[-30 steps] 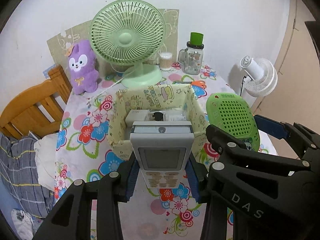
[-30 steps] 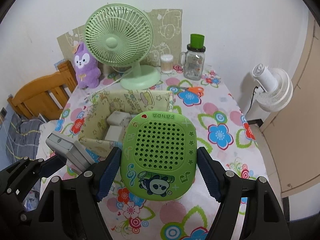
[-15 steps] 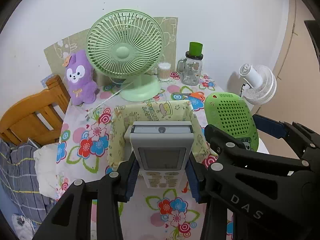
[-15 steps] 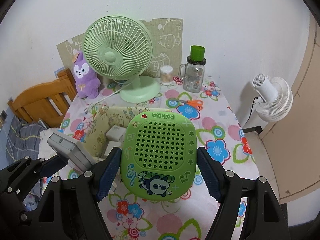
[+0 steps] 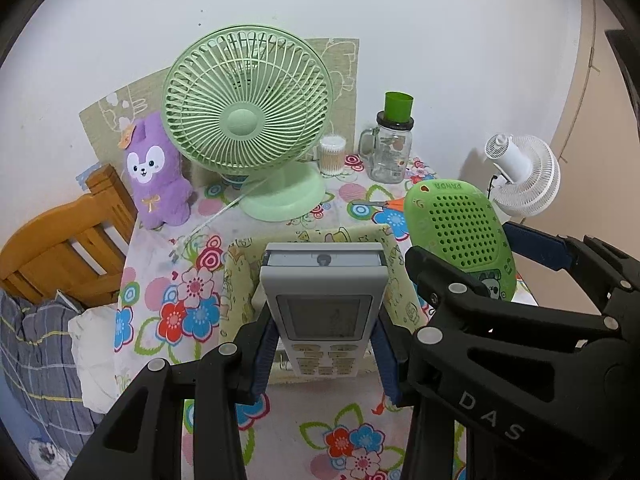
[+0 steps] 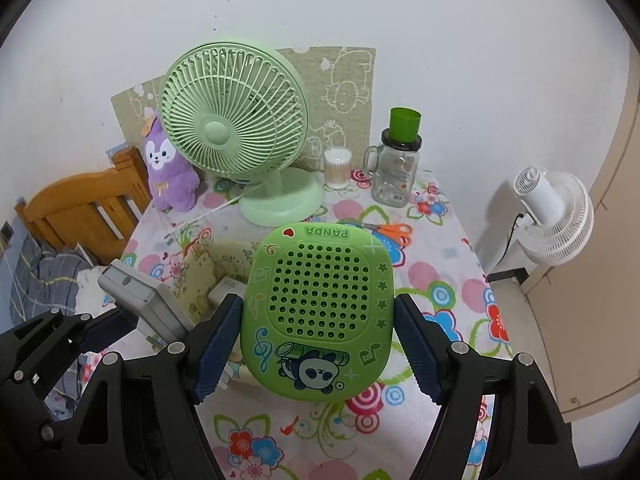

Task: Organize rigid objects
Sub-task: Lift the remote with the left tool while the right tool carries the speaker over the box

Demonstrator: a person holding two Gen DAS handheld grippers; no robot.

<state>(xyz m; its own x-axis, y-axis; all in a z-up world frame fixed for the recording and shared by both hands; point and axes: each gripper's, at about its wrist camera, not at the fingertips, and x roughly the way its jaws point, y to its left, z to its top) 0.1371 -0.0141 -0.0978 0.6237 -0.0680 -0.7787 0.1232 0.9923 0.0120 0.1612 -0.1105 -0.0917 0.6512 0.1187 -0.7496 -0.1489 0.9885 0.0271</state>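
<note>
My left gripper [image 5: 324, 354] is shut on a grey remote control [image 5: 324, 300] with a screen and pale buttons, held above the near wall of a yellow fabric box [image 5: 236, 280]. My right gripper [image 6: 316, 344] is shut on a green perforated panda case [image 6: 320, 304], its blue pads against both sides. The case [image 5: 456, 228] also shows at the right of the left wrist view, and the remote [image 6: 140, 292] at the left of the right wrist view. The yellow box [image 6: 200, 268] lies on the floral table behind both items, with a white item [image 6: 226, 286] inside.
At the back stand a green desk fan [image 6: 232, 132], a purple plush [image 6: 170, 172], a swab tub [image 6: 337, 168] and a glass jar [image 6: 394, 176] with a green cup on top. Orange scissors [image 6: 390, 230] lie mid-table. A white fan [image 6: 556, 216] stands right, a wooden frame [image 6: 84, 208] left.
Both grippers drew back from the yellow box and rose slightly, each keeping its item. The box sits lower in both views and the remote hides its inside.
</note>
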